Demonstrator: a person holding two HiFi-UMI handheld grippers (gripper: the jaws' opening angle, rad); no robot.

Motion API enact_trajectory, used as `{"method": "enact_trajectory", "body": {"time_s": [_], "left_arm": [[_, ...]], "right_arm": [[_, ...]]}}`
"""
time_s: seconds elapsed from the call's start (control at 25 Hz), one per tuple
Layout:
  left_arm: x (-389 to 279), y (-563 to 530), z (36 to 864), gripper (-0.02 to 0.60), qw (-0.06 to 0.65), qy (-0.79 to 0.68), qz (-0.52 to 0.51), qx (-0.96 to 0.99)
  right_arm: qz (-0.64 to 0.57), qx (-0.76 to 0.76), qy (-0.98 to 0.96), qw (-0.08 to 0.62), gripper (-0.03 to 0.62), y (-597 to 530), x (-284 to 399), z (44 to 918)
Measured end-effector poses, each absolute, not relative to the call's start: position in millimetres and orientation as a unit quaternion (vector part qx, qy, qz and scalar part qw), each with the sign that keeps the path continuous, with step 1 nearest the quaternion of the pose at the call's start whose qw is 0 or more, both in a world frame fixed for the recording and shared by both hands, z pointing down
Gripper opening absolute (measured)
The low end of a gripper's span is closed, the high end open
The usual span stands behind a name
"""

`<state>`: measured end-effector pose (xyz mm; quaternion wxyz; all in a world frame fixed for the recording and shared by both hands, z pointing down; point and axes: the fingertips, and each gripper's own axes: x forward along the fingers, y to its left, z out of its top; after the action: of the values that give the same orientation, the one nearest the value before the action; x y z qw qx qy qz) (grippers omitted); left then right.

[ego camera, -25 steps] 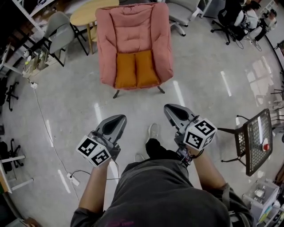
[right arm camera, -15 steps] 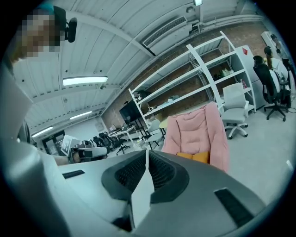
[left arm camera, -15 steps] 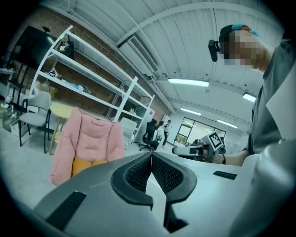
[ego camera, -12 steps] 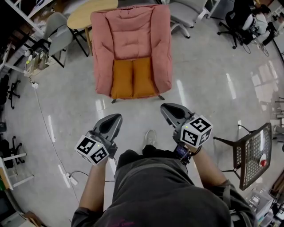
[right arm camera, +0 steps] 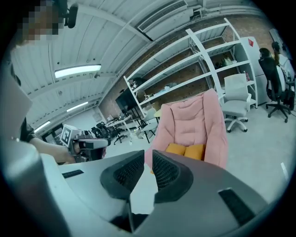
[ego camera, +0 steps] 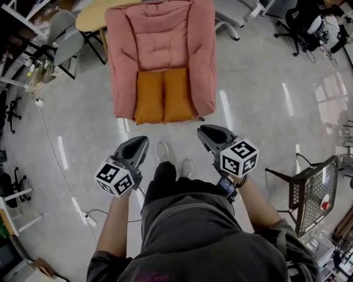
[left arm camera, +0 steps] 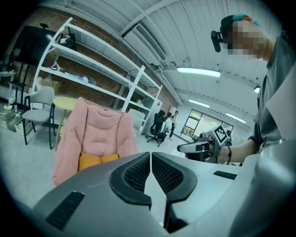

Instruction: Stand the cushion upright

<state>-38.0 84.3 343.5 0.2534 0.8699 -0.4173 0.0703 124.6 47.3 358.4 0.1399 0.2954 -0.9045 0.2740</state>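
An orange cushion (ego camera: 163,96) lies flat on the seat of a pink padded armchair (ego camera: 160,38) ahead of me; it also shows as the orange cushion (left arm camera: 95,160) in the left gripper view and the orange cushion (right arm camera: 187,150) in the right gripper view. My left gripper (ego camera: 139,144) is shut and holds nothing, short of the chair's front left. My right gripper (ego camera: 208,132) is shut and empty too, near the chair's front right corner. Both point toward the chair, well apart from the cushion.
A wooden table (ego camera: 96,16) and grey chairs (ego camera: 66,41) stand behind the armchair at the left. A black mesh chair (ego camera: 311,184) is at my right. A cable and power strip (ego camera: 88,219) lie on the floor at the left. Metal shelving (left arm camera: 92,69) lines the wall; people sit at the far right.
I have walked toward the armchair, which now sits nearer and lower in the head view. Both grippers came forward with me and stayed shut.
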Motion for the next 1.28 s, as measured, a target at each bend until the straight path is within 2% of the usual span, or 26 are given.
{"method": "enact_trajectory", "body": {"time_s": [0.16,0.24,0.28,0.4,0.72,1.0,1.28], "left_arm": [[-57,63,389,0.012,0.264,-0.421,0.094,0.862],[-72,55,417,0.018,0.272,-0.424,0.111,0.857],[-80,50,432,0.034,0.279,-0.424,0.119,0.853],[-101,33,483,0.106,0.302,-0.424,0.149,0.841],[-159,-2,640,0.235,0.346,-0.423,0.232,0.804],[-184,-3,754,0.278,0.406,-0.414,0.265,0.771],[-181,-10,797,0.277,0.447,-0.399,0.242,0.763]], "right_arm": [[0.279,0.294,-0.898,0.172,0.023,29,114,402],[0.286,0.291,-0.893,0.187,0.111,23,105,427],[0.290,0.291,-0.890,0.197,0.132,19,101,441],[0.298,0.296,-0.878,0.228,0.137,2,93,487],[0.322,0.319,-0.840,0.299,0.166,-42,96,627],[0.355,0.333,-0.798,0.356,0.183,-48,114,742],[0.369,0.305,-0.785,0.392,0.168,-50,110,801]]}}
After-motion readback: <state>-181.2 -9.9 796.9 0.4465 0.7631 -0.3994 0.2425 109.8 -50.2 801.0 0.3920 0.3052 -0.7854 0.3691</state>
